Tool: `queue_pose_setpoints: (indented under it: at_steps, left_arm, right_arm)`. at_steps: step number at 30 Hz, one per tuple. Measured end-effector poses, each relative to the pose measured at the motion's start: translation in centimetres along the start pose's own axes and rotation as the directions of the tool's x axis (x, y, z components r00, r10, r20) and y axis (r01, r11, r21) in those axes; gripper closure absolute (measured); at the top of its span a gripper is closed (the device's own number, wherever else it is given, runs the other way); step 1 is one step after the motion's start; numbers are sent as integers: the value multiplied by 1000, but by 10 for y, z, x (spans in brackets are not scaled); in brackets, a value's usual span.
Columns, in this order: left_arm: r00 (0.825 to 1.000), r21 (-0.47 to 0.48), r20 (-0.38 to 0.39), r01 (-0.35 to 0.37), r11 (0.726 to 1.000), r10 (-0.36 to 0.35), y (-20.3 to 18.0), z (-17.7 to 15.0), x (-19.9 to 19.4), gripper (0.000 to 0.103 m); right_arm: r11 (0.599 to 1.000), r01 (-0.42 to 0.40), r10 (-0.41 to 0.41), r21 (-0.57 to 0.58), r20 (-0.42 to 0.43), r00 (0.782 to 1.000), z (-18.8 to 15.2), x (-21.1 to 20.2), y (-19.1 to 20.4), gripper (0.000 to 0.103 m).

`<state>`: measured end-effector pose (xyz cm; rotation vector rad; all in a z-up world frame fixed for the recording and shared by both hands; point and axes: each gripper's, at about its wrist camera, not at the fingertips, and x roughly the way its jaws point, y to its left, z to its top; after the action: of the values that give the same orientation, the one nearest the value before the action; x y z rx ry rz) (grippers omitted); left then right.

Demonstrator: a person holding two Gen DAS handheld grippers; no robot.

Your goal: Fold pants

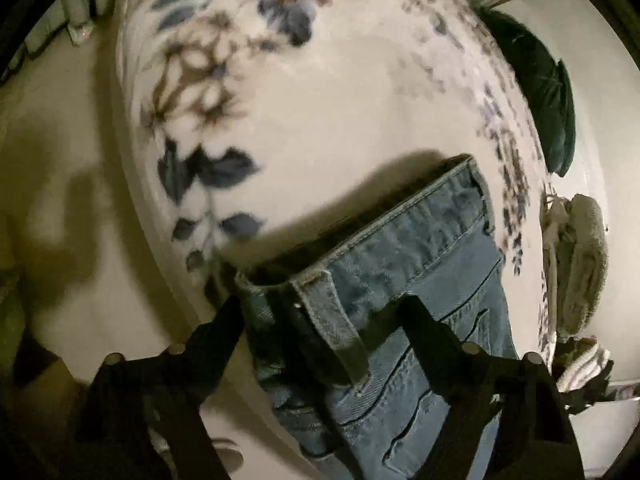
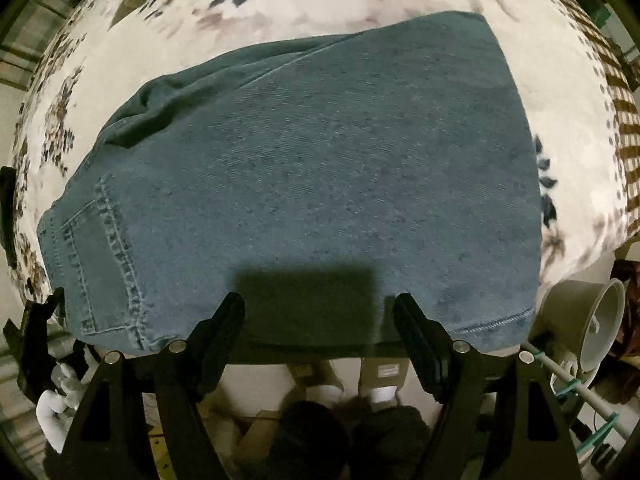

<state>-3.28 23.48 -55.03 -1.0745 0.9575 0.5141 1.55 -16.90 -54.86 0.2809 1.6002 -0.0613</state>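
Blue denim pants [image 2: 320, 176] lie folded lengthwise on a floral blanket [image 2: 280, 4], a back pocket at the left and a hem at the lower right. My right gripper [image 2: 320, 308] is open, its black fingers [image 2: 224, 324] hovering over the near edge of the denim. In the left wrist view the waistband end of the pants [image 1: 400, 240] lies on the blanket's edge. My left gripper [image 1: 324, 312] is open, its jaws standing either side of the waistband corner with a belt loop between them. No denim is pinched.
The floral blanket [image 1: 320, 100] covers a table. A dark green cushion [image 1: 540, 92] and folded towels [image 1: 580, 264] lie at the right in the left wrist view. A grey bucket [image 2: 588, 320] and a rod stand at the lower right. My feet [image 2: 352, 392] show below the table.
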Motion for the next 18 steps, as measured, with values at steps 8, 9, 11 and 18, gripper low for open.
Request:
queue_pose_setpoints:
  at_steps: [8, 9, 11, 18]
  left_arm:
    - [997, 16, 65, 41, 999, -42, -4, -9, -3, 54]
    - [994, -37, 46, 96, 995, -95, 4, -5, 6, 53]
    - [991, -47, 78, 117, 992, -113, 3, -3, 4, 54]
    - [977, 214, 211, -18, 977, -28, -67, -19, -47, 76]
  right_arm:
    - [1000, -3, 3, 9, -3, 1000, 7, 2, 3, 24]
    - [1000, -6, 6, 7, -4, 1000, 7, 2, 4, 24]
    - [1000, -13, 13, 2, -2, 1000, 10, 2, 5, 24]
    - [998, 62, -62, -26, 3, 998, 16, 3, 13, 12]
